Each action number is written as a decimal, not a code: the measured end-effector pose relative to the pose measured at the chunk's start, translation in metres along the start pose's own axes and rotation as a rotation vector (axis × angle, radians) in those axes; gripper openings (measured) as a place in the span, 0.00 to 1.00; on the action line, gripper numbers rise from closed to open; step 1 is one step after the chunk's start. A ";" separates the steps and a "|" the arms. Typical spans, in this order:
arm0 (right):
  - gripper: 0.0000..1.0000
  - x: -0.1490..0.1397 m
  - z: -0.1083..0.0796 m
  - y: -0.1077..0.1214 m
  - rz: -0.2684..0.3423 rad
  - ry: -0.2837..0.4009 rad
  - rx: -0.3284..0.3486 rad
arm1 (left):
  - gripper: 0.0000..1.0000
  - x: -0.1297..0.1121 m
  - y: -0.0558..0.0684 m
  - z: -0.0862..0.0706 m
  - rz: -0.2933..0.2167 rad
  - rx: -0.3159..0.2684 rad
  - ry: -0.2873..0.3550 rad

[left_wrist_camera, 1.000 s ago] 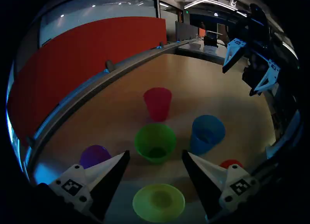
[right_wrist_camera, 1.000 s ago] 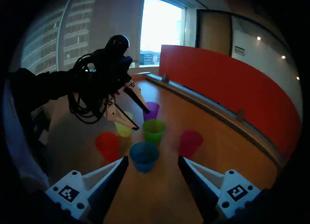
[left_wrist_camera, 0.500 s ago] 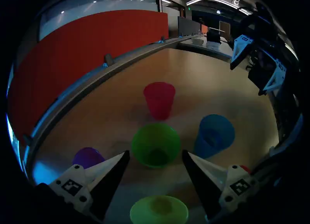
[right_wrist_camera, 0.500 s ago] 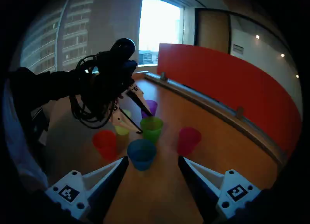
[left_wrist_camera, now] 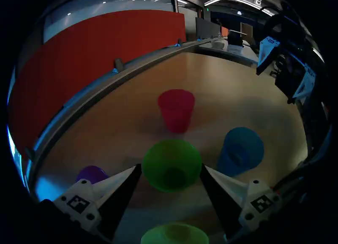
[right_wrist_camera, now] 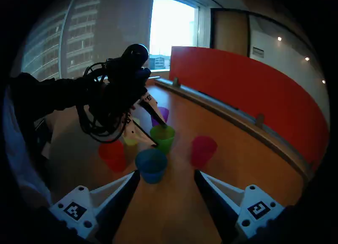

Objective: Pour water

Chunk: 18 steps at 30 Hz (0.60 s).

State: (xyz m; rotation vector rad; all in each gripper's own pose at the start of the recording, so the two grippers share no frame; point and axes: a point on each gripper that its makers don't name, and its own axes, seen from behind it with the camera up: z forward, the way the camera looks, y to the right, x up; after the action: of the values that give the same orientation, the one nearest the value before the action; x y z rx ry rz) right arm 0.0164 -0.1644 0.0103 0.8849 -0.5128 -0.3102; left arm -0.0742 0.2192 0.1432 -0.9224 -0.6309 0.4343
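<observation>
Brackets the green cup (left_wrist_camera: pixel 171 157) with the left gripper (left_wrist_camera: pixel 169 167): fingers spread wide to either side of the rim, clamped on nothing; no telling whether brushing the wall. Probably lined up this way for a side grip, ahead of lifting and tipping. Hangs the right gripper (right_wrist_camera: pixel 166 172) back over bare table (right_wrist_camera: pixel 177 210), likewise spread and empty, aimed at the blue cup (right_wrist_camera: pixel 151 164) just ahead; likely parked there either to take that cup or to keep clear of the left.

As for the green cup: upright on the table, at the middle of a loose cluster, with a pink cup (left_wrist_camera: pixel 176 109) behind, the blue one off to one side, a purple cup (left_wrist_camera: pixel 91 175) beside one finger and a yellow-green cup (left_wrist_camera: pixel 175 234) nearest the camera, all apart. Translucent, tapered toward the base, mouth open upward, darker at the bottom. Cannot tell whether any water sits inside, nor in the other cups. Hard to judge the fill in this dim light.
</observation>
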 end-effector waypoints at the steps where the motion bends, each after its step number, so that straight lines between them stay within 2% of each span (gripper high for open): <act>1: 0.99 0.000 0.000 0.000 0.000 0.000 0.000 | 1.00 0.000 0.000 0.001 0.001 0.002 0.000; 3: 0.99 -0.001 -0.001 0.001 0.001 0.000 0.000 | 1.00 -0.001 0.000 0.002 0.002 0.004 -0.003; 7: 0.99 -0.002 -0.002 0.002 0.002 0.001 -0.001 | 0.86 -0.002 0.001 0.004 -0.003 0.004 -0.002; 12: 0.99 -0.002 -0.002 0.002 0.006 0.000 -0.002 | 0.86 -0.001 0.003 0.003 -0.017 -0.008 0.012; 18: 0.99 -0.002 -0.003 0.002 0.007 0.001 -0.003 | 0.86 0.006 -0.002 -0.006 -0.017 0.007 0.036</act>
State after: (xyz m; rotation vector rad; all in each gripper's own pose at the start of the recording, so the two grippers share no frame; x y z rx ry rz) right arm 0.0164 -0.1600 0.0099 0.8798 -0.5145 -0.3037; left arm -0.0660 0.2180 0.1444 -0.9163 -0.6034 0.4039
